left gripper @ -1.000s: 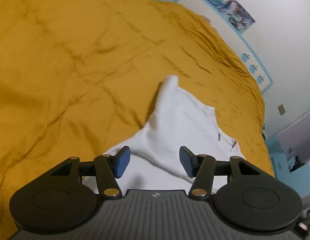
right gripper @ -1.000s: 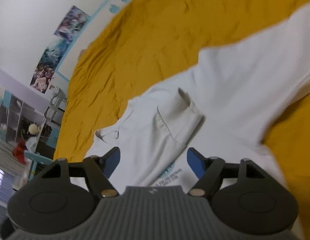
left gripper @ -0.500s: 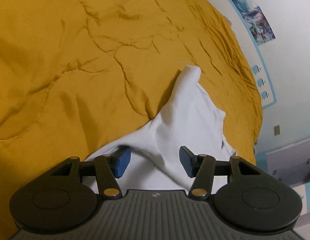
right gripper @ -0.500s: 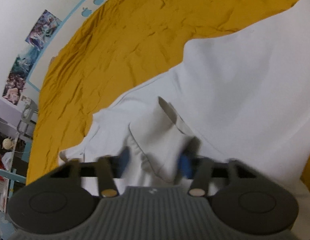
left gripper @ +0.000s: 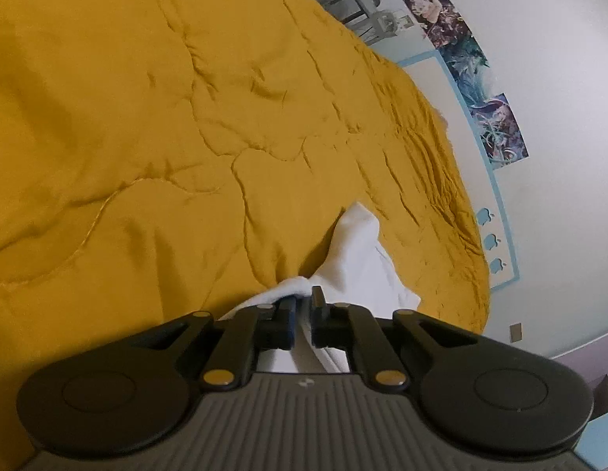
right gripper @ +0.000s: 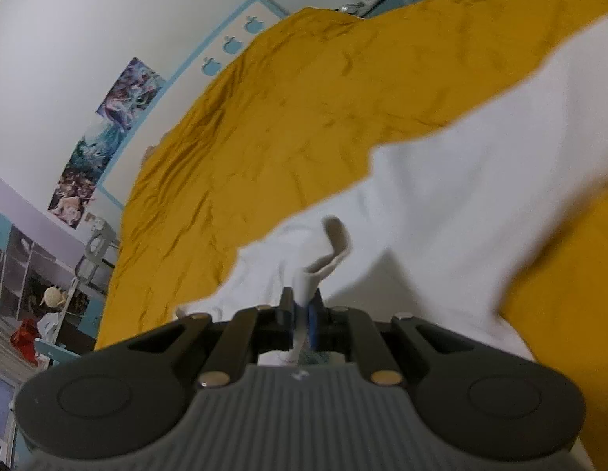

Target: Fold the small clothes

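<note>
While both grippers are clamped on the same white shirt (right gripper: 441,212), each wrist view shows a different part of it. Nearest in the left view, the left gripper (left gripper: 302,320) has just closed its jaws on a bunched edge of the cloth; its blue pads (left gripper: 290,320) press the fabric from both sides, and a tapering sleeve-like end runs away from the fingers across the quilt (left gripper: 147,117). Only this view shows how narrow that end is and the stitched curves in the mustard quilt beyond it.

Nearest in the right view, the right gripper (right gripper: 303,320) has likewise just closed, pinching a thin folded strip of the shirt that stands up between the pads and curls over just ahead of them. Only here does the wide body of the shirt show, spread to the right over the quilt (right gripper: 323,98).

Both grippers point downward at a slant toward the bed. No hand shows in either view.

Farther off, posters (left gripper: 496,129) and a blue-edged panel with apple shapes (right gripper: 229,45) hang on the white wall. The shirt's right edge is blurred and cut by the frame, and which part of the shirt the strip is cannot be made out.
</note>
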Action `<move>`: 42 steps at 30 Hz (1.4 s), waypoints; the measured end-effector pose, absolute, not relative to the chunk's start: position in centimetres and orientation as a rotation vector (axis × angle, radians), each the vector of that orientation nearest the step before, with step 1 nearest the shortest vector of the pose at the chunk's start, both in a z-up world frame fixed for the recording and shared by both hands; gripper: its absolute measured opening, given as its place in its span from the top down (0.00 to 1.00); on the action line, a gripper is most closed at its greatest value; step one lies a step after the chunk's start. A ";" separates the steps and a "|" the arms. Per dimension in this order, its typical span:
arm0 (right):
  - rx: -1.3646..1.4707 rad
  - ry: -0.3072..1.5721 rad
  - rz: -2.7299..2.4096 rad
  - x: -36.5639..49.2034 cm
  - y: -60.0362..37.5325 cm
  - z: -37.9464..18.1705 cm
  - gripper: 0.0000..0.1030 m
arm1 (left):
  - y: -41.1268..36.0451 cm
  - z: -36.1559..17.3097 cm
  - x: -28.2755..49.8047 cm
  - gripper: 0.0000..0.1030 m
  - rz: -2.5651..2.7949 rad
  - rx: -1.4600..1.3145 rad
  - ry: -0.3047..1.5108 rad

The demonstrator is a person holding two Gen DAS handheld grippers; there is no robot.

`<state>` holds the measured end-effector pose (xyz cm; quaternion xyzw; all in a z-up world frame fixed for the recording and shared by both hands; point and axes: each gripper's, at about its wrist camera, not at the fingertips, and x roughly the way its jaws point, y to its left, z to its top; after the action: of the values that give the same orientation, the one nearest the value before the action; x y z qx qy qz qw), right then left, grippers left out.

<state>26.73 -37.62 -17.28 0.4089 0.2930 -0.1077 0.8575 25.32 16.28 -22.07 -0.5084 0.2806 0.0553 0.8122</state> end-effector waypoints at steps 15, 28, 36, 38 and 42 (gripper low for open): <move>0.680 0.568 -0.306 24.0 -38.5 -15.7 0.42 | 15.4 -18.7 23.3 0.92 0.064 -0.895 0.697; 0.573 0.811 -0.201 32.7 -40.5 -20.6 0.44 | 12.4 -15.9 33.7 0.78 -0.024 -0.708 0.602; 0.506 0.739 -0.197 31.0 -40.4 -18.0 1.00 | 12.1 -18.5 36.5 0.75 -0.048 -0.841 0.561; 0.544 0.739 -0.200 30.4 -41.2 -18.2 1.00 | 11.4 -18.9 37.5 0.66 -0.055 -0.797 0.553; 0.503 0.759 -0.187 29.9 -41.0 -19.2 1.00 | 11.3 -20.1 38.9 0.66 -0.019 -0.809 0.602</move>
<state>29.93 -41.01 -19.20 0.2427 0.3660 -0.0900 0.8939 38.89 11.25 -20.08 -0.3876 0.2885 -0.0091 0.8755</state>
